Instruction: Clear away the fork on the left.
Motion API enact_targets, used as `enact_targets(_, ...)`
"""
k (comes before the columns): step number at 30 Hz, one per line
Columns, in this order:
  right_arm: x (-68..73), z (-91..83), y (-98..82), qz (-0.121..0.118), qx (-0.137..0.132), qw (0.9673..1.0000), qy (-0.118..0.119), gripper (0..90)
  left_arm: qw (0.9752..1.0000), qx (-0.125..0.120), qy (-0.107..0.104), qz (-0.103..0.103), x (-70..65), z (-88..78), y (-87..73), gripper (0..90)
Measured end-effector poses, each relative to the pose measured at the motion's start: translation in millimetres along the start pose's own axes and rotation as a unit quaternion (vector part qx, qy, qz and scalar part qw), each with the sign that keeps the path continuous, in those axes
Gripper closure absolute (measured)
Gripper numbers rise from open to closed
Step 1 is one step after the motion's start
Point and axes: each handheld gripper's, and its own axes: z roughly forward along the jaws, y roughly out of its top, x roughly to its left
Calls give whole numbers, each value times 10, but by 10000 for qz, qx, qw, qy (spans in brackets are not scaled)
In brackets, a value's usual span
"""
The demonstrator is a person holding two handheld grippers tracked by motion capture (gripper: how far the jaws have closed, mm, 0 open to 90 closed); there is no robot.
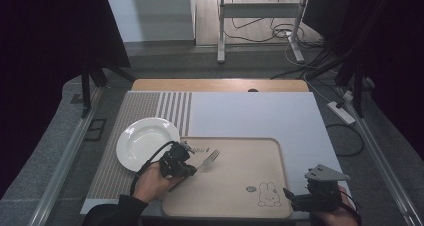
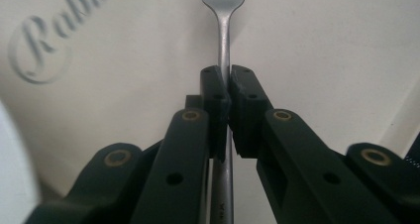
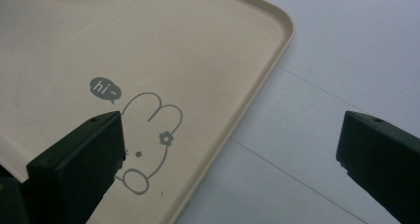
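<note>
At the far left, a white plate (image 1: 147,142) is lying on a striped mat (image 1: 131,131), just beside and left of the left tongs (image 1: 189,162). A person's left hand (image 1: 152,180) is holding these tongs over the near-left part of a beige tray (image 1: 250,201).

The left tongs are clamping a metal fork (image 1: 209,159) by its handle. In the left gripper view the two black pads are pressing on the handle from both sides, with the left tongs (image 2: 228,92) closed tight on the fork (image 2: 224,30). The tines are pointing away from the jaws, beyond their tips, and the rest of the handle is running back beneath them. Grey script lettering (image 2: 44,45) on the tray (image 2: 322,45) is sitting to the left of the jaws (only part of the word is readable).

Farther right, a printed rabbit (image 1: 268,194) is marking the near-right corner of the tray, between the two tongs.

At the far right, the right tongs (image 1: 295,198) are hovering at the near-right tray corner, well apart from the fork. In the right gripper view the right tongs (image 3: 230,149) are standing wide open with nothing between the jaws. The rabbit (image 3: 148,140) is lying by the left jaw, the tray rim (image 3: 257,92) is crossing the gap, and the white tabletop (image 3: 337,60) is lying under the right jaw.
</note>
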Motion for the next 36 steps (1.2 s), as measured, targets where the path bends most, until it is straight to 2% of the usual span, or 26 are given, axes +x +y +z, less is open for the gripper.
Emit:
enact_targets(6,2,2,0,-3,6,10000,-6,0,9998,153,-30,-135,-93,131,-67,853)
enact_targets(9,5,5,1,-14,9,10000,-19,0,9997,203,12,-99,-120,183,-94,845)
enact_targets(11,8,6,1,-21,11,10000,-20,0,9999,96,20,-57,-119,165,-90,813)
enact_targets(13,9,6,2,-24,13,10000,-22,0,9999,-75,83,7,-119,125,-63,718)
enact_targets(14,8,7,2,-20,16,10000,-22,0,9998,-169,93,93,-128,102,-46,703)
enact_targets(15,7,7,2,-21,21,10000,-22,0,9995,-234,87,173,-145,84,-30,728)
enact_targets(18,7,7,1,-19,18,10000,-26,0,9991,-294,43,315,-203,89,28,884)
enact_targets(19,6,7,1,-18,18,10000,-26,0,9988,-223,-12,432,-207,102,49,890)
enact_targets(21,6,7,1,-14,23,10000,-25,0,9984,-263,-113,487,-233,157,79,891)
enact_targets(23,7,4,1,-22,19,10000,-23,0,9982,-192,-186,543,-256,210,107,892)
enact_targets(26,5,7,1,-12,18,10000,-25,0,9979,-56,-96,645,-275,279,124,892)
enact_targets(29,6,6,0,-18,15,10000,-23,0,9980,19,50,637,-251,321,115,892)
enact_targets(36,5,6,0,-21,12,10000,-14,0,9991,-99,87,407,-141,301,88,892)
